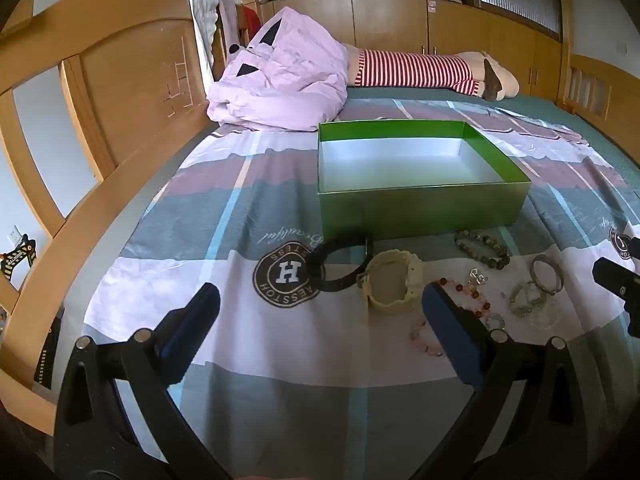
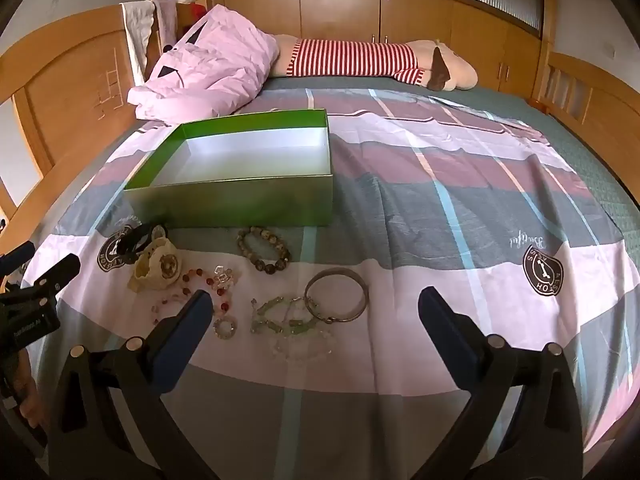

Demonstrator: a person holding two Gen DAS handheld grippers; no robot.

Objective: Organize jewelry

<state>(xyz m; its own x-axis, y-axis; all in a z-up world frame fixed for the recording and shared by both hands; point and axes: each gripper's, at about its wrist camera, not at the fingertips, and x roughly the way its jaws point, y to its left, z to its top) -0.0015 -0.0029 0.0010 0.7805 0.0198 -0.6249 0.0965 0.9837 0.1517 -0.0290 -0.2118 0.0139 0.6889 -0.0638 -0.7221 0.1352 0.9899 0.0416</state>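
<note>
An empty green box [image 1: 420, 208] [image 2: 240, 200] with a white inside stands on the bed. In front of it lie several pieces of jewelry: a black ring bangle [image 1: 342, 264] [image 2: 134, 242], a cream woven bracelet [image 1: 394, 286] [image 2: 158, 268], a dark bead bracelet [image 1: 484, 248] [image 2: 264, 250], a red bead bracelet [image 1: 468, 294] [image 2: 208, 286], a metal bangle [image 1: 546, 274] [image 2: 336, 294] and a pale green bracelet [image 1: 528, 300] [image 2: 284, 318]. My left gripper [image 1: 320, 312] is open, just before the black bangle and cream bracelet. My right gripper [image 2: 316, 316] is open over the green bracelet and metal bangle.
The bed has a plaid sheet [image 1: 280, 360] [image 2: 460, 208]. A pink quilt [image 1: 280, 80] [image 2: 208, 76] and a striped plush toy [image 1: 424, 70] [image 2: 360, 60] lie behind the box. A wooden headboard [image 1: 120, 92] stands at the left, wooden cabinets [image 2: 400, 12] behind.
</note>
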